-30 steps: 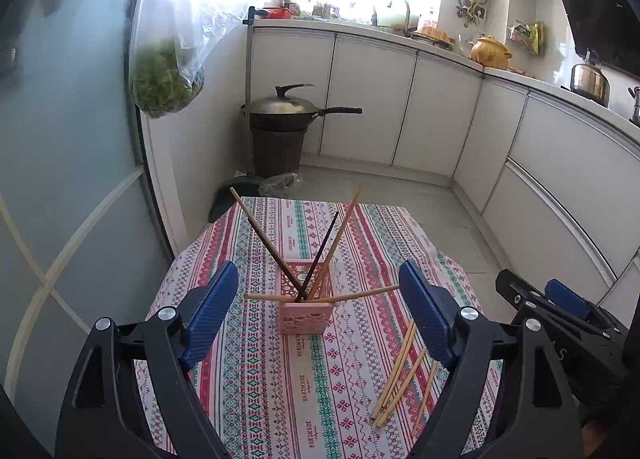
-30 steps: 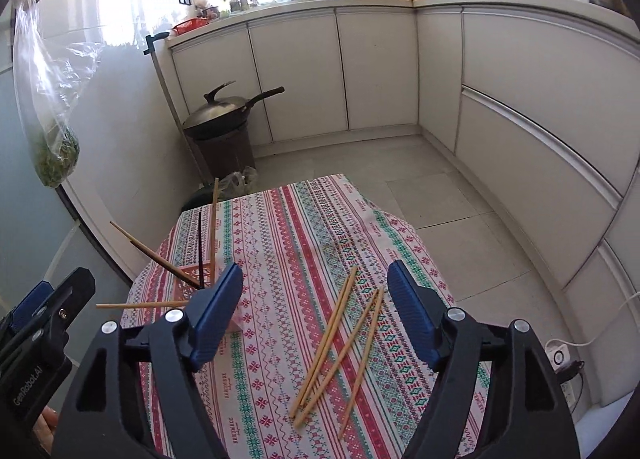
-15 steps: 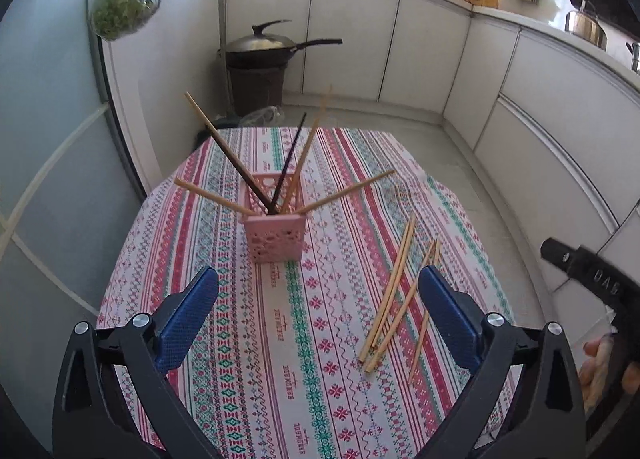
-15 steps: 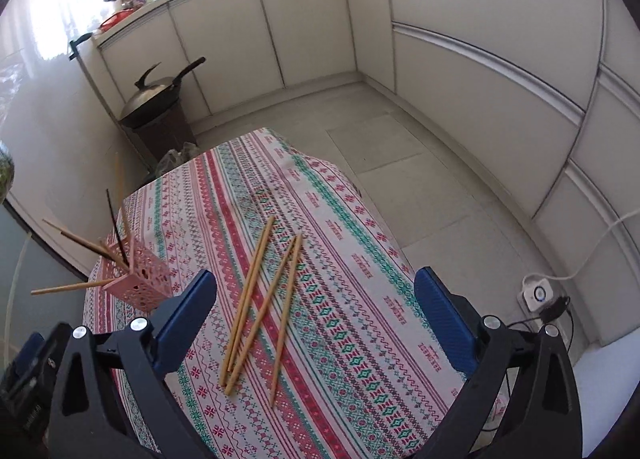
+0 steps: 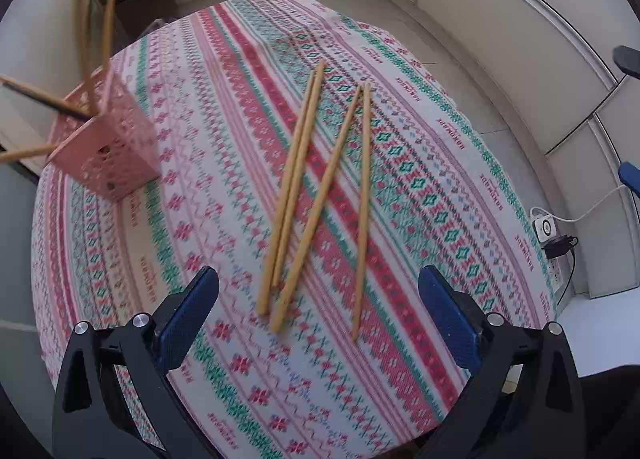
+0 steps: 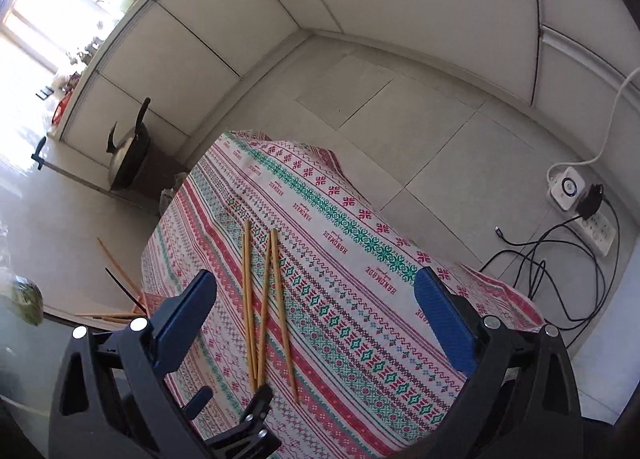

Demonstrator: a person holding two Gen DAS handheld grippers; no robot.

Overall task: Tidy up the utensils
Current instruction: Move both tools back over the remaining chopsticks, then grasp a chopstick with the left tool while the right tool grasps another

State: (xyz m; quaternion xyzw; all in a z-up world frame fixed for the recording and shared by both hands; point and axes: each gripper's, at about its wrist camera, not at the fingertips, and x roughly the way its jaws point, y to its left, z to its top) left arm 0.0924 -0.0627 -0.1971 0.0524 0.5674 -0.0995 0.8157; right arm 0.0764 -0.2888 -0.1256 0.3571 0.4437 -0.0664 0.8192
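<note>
Hovering over chopsticks (image 5: pixel 320 195), both tools apart.
Left tool (image 5: pixel 318 313) and right tool (image 6: pixel 316 309) empty; basket (image 5: pixel 106 147) left of chopsticks.

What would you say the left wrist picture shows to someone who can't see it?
Four loose chopsticks lie on a striped tablecloth, just ahead of the open left tongs. To the left, a pink basket holds more chopsticks.

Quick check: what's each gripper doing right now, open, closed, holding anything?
Left gripper: open, empty, above the loose chopsticks on the table.
Right gripper: open, empty.
</note>
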